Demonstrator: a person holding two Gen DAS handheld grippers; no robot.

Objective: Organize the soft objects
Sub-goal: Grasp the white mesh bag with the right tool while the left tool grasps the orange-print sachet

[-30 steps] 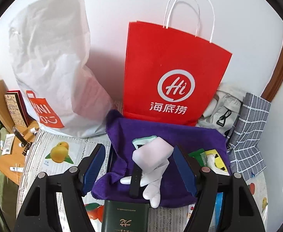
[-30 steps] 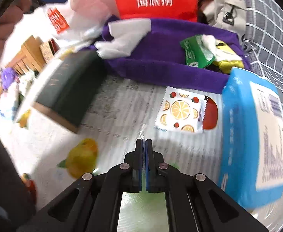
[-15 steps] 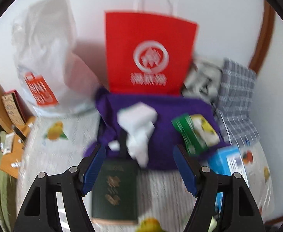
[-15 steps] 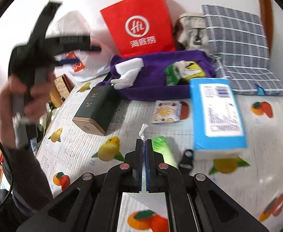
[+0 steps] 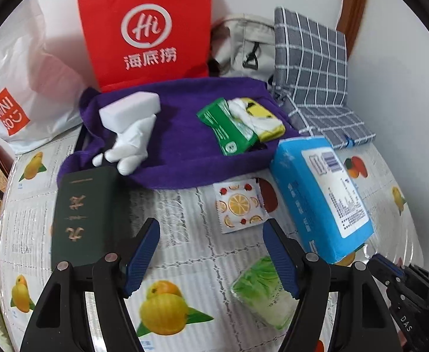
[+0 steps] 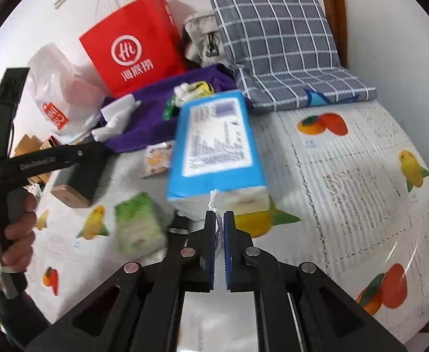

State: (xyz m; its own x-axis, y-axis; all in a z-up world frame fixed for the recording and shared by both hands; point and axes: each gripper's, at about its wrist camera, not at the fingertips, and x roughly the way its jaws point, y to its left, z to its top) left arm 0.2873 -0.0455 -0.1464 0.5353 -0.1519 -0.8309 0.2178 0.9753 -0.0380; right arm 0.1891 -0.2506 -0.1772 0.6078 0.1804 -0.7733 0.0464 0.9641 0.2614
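Note:
A purple towel (image 5: 185, 146) lies at the back of the table with a white sponge (image 5: 129, 110), a white glove (image 5: 132, 143), a green packet (image 5: 229, 130) and a yellow packet (image 5: 265, 117) on it. A blue tissue pack (image 5: 321, 196), an orange-print sachet (image 5: 239, 205) and a cabbage-print pack (image 5: 261, 293) lie in front. My left gripper (image 5: 211, 252) is open and empty above the table, near the cabbage-print pack. My right gripper (image 6: 219, 220) is nearly shut on a thin clear plastic strip (image 6: 213, 202), just before the blue tissue pack (image 6: 217, 140).
A dark green box (image 5: 82, 214) lies left of the towel. A red paper bag (image 5: 147, 29), a white plastic bag (image 5: 18, 88), a beige bag (image 5: 246, 44) and a grey checked cushion (image 5: 314, 67) stand along the wall. The tablecloth (image 6: 361, 176) has fruit prints.
My left gripper has pulled back and lowered from the towel toward the table's front. My right gripper has moved right to the blue tissue pack, its jaws parted slightly.

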